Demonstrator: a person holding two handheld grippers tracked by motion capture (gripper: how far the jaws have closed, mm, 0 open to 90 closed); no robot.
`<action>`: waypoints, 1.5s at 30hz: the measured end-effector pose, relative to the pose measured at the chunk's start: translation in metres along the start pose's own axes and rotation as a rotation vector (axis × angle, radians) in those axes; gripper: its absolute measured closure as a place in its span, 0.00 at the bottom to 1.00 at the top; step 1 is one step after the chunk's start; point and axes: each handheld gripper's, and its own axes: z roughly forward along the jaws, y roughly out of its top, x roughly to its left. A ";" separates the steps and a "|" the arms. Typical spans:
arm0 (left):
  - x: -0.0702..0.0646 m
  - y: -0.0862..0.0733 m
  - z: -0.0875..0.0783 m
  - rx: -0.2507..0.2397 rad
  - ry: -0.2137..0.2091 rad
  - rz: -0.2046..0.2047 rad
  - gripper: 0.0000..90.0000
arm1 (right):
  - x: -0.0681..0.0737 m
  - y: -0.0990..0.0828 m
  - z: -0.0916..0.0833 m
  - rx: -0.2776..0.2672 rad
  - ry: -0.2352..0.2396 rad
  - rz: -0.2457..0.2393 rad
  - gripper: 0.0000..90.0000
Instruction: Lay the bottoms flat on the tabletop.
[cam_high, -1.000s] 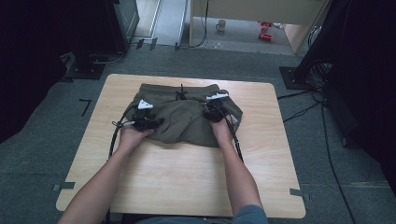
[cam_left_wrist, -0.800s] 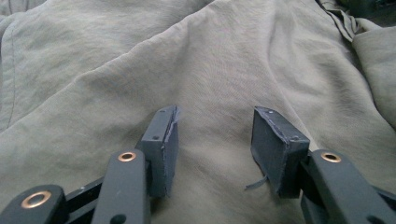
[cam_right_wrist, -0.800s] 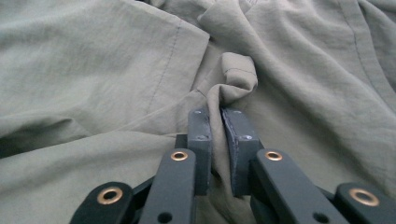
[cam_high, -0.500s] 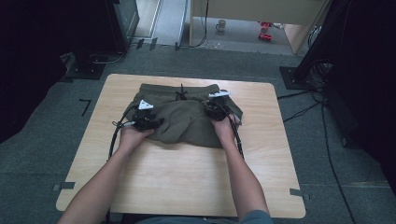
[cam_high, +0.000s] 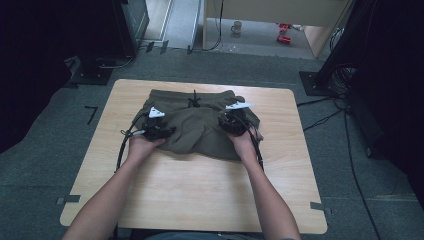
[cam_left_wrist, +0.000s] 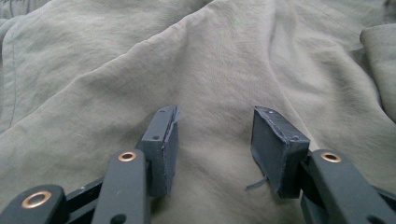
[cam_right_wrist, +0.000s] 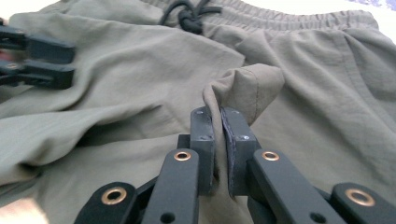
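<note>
The olive-green fabric shorts with a dark drawstring (cam_high: 200, 127) are being kept on the light wooden table (cam_high: 200, 200). A raised fold is being pinched by the just-closed right gripper (cam_right_wrist: 219, 121). The left gripper (cam_left_wrist: 215, 140) is being held unclenched over the cloth.

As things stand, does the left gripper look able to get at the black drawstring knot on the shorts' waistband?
Probably yes. The left gripper stands open over the olive shorts, holding nothing, and only flat cloth lies between it and the drawstring knot. The right gripper, shut on a fold, sits off to the side.
</note>
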 end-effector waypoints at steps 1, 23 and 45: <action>0.000 0.000 0.000 0.000 0.000 0.000 0.56 | 0.002 -0.001 -0.002 -0.003 0.002 -0.006 0.93; 0.000 0.000 0.000 -0.003 -0.002 -0.002 0.56 | 0.039 -0.032 -0.066 -0.065 0.098 -0.063 0.93; -0.001 -0.002 0.000 -0.009 0.004 0.006 0.56 | 0.091 -0.115 -0.095 -0.088 0.123 -0.112 0.93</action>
